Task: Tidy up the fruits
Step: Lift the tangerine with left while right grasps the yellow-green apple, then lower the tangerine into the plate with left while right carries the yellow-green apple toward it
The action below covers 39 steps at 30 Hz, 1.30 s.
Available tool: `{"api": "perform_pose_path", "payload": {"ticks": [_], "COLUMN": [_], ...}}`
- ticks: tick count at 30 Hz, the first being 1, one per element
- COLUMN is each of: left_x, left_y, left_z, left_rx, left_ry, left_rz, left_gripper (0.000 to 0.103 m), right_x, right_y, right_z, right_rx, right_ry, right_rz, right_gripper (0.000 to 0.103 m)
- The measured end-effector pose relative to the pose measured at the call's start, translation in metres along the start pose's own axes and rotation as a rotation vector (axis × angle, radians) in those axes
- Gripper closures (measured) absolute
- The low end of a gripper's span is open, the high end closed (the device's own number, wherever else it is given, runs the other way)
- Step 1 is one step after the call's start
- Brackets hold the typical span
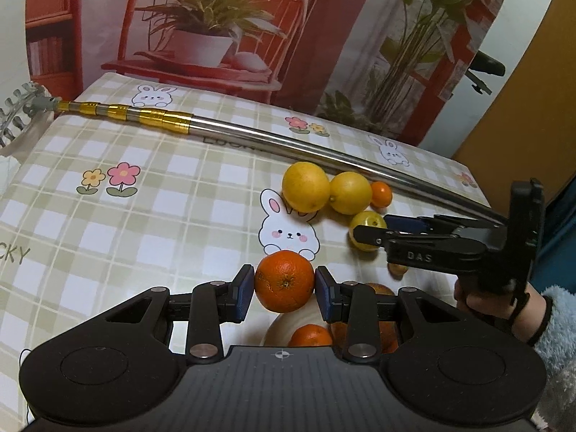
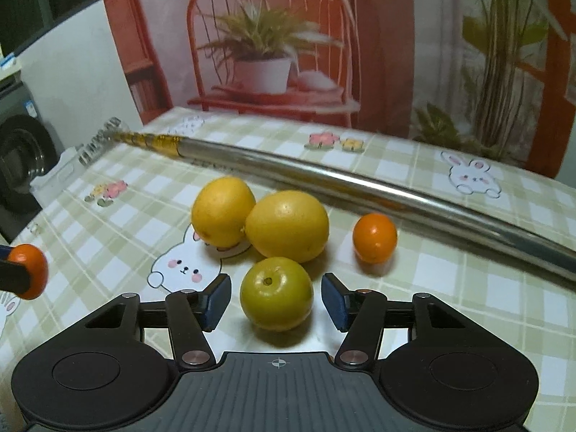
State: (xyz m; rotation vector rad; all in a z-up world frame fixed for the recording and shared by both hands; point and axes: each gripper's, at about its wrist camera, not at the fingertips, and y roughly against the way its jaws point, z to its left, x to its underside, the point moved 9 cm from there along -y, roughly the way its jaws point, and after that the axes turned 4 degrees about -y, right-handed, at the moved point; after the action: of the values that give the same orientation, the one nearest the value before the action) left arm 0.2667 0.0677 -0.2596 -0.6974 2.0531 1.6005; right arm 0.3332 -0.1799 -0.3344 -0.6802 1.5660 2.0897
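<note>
The left gripper (image 1: 284, 288) is clamped on one orange (image 1: 284, 280), held above the checked tablecloth (image 1: 144, 216). Beneath it sit at least two more oranges (image 1: 310, 335). The right gripper (image 2: 276, 300) has its jaws apart, either side of one greenish-yellow fruit (image 2: 276, 293). Behind lie two lemons (image 2: 287, 231), touching, one small orange (image 2: 375, 238) and one metal pole (image 2: 360, 183)

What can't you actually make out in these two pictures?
- Bowl, left view: mostly hidden behind the left tool and its orange; the fruit count inside is unclear.
- Small fruit, left view: nearly covered by the right tool.
- Pole, right view: blurred, and its near end is cut off by the edge.
- Printed word, left view: the pole covers part of it.
</note>
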Motion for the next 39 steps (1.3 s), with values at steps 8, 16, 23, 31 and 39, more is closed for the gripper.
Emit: {"api": "perform_pose_path", "payload": {"ticks": [8,16,23,31,39], "left_x": [0.008,0.014,0.029,0.058,0.088], "left_y": [-0.001,0.008,0.017,0.022,0.018], "left_z": [-0.006,-0.016,-0.026,-0.035,-0.038], "left_rx": [0.017,0.045,0.071,0.115,0.146], "left_ry": [-0.023,-0.045,-0.072,-0.096,-0.128], "left_rz": [0.007,-0.002,0.000,0.052,0.126], "left_gripper": [0.064,0.064,0.064,0.064,0.064], "right_x": [0.005,0.004,0.018,0.051,0.091], "right_y": [-0.006,0.040,0.092,0.136,0.152], "right_z": [-0.003,0.002,0.007,0.014,0.028], "right_rx": [0.025,0.014,0.007,0.034,0.078], "right_ry": [-0.023,-0.092,-0.184,-0.249,-0.243], "right_rz": [0.029,-0.067,-0.156,-0.216,-0.204], "right_gripper": [0.060,0.060,0.060,0.060,0.060]}}
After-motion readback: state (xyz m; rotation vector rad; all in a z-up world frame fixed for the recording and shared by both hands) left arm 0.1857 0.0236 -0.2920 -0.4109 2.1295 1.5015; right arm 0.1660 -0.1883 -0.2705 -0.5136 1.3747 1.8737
